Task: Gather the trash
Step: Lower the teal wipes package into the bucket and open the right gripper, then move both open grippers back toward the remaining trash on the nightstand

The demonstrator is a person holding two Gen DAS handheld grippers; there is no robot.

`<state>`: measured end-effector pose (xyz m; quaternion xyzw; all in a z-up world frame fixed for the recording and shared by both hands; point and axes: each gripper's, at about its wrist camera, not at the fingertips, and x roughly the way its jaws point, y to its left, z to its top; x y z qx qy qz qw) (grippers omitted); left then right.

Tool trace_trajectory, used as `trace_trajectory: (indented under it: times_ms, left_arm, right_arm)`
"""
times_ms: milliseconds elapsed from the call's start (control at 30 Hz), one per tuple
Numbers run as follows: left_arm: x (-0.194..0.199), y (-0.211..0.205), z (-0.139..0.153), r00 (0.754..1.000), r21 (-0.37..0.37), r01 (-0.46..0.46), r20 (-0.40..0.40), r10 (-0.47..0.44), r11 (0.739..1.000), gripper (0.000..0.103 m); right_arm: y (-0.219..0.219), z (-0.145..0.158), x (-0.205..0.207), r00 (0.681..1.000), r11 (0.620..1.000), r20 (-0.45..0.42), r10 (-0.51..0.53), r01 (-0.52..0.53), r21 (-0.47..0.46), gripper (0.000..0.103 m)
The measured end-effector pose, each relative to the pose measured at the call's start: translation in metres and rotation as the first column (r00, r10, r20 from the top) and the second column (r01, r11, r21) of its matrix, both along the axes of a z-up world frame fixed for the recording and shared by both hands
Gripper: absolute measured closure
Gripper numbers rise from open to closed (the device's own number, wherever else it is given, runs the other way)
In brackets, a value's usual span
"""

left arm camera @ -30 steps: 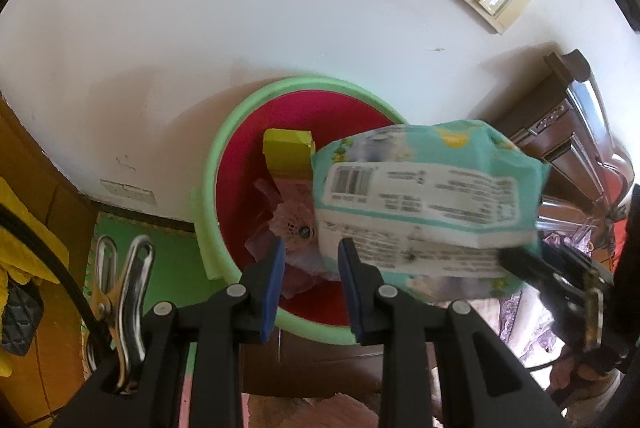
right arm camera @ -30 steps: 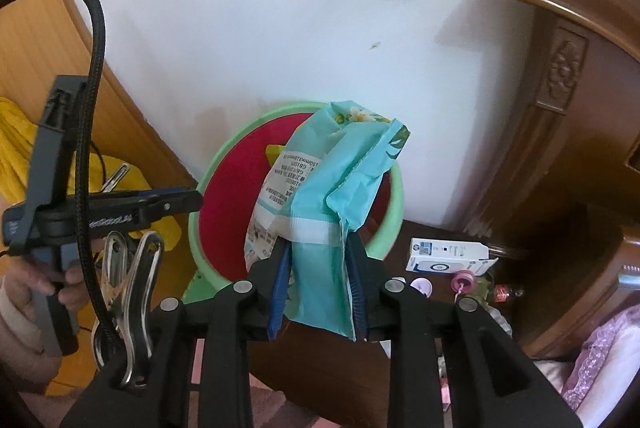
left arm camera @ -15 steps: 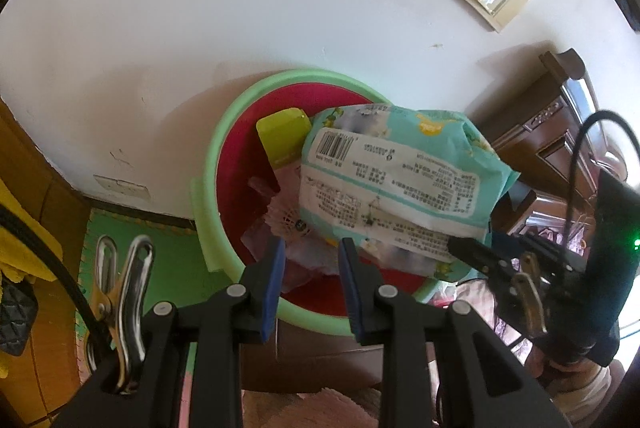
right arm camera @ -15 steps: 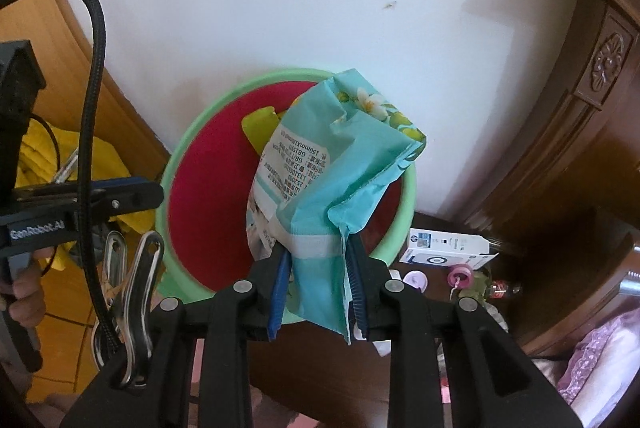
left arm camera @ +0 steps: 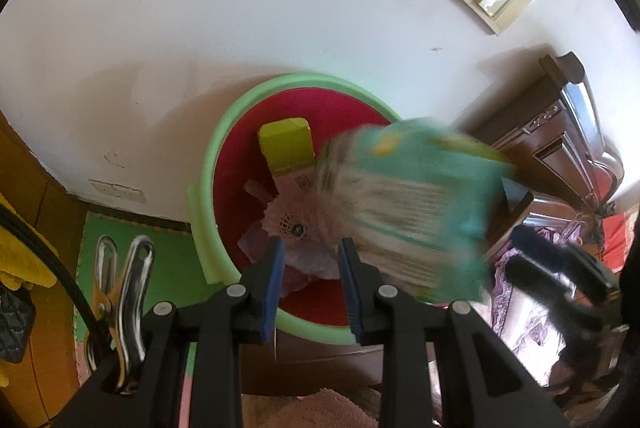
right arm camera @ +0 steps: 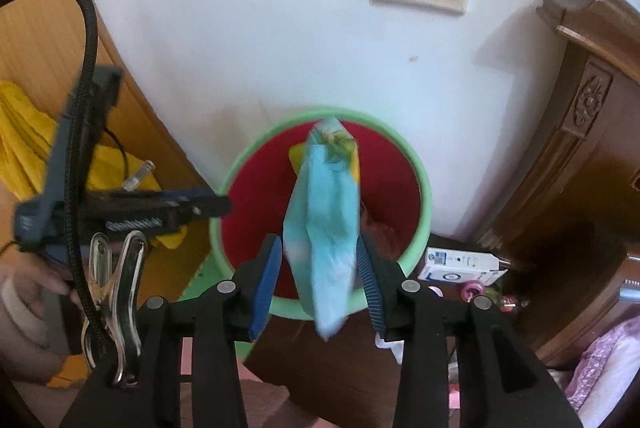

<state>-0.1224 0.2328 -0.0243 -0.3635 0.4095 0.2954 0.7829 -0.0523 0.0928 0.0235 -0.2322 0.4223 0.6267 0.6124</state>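
Teal wrapper [right arm camera: 324, 224] hangs blurred between the right hand-held gripper [right arm camera: 320, 276], whose jaws have just spread.

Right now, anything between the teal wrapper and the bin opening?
Nothing visible. The teal wrapper hangs between the right gripper pads, which have just been opening, with gaps on both sides. It sits directly over the green bin. The bin already holds a yellow box and other trash, below rim level.
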Motion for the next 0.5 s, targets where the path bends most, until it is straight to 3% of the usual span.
trace_trajectory:
  times_ms: [167,500]
  left_arm:
    - [-0.002,-0.001,-0.002,1.0,-0.006,0.003,-0.002,-0.003,1.0,0.076]
    - [0.0,-0.001,-0.006,1.0,-0.009,0.015,-0.002,-0.015,1.0,0.076]
  right_arm:
    - [0.011,0.011,0.006,1.0,0.999,-0.016,-0.027,0.028,0.036,0.062]
    - [0.025,-0.019,0.012,0.992,0.995,-0.091,-0.091,0.087,-0.045,0.062]
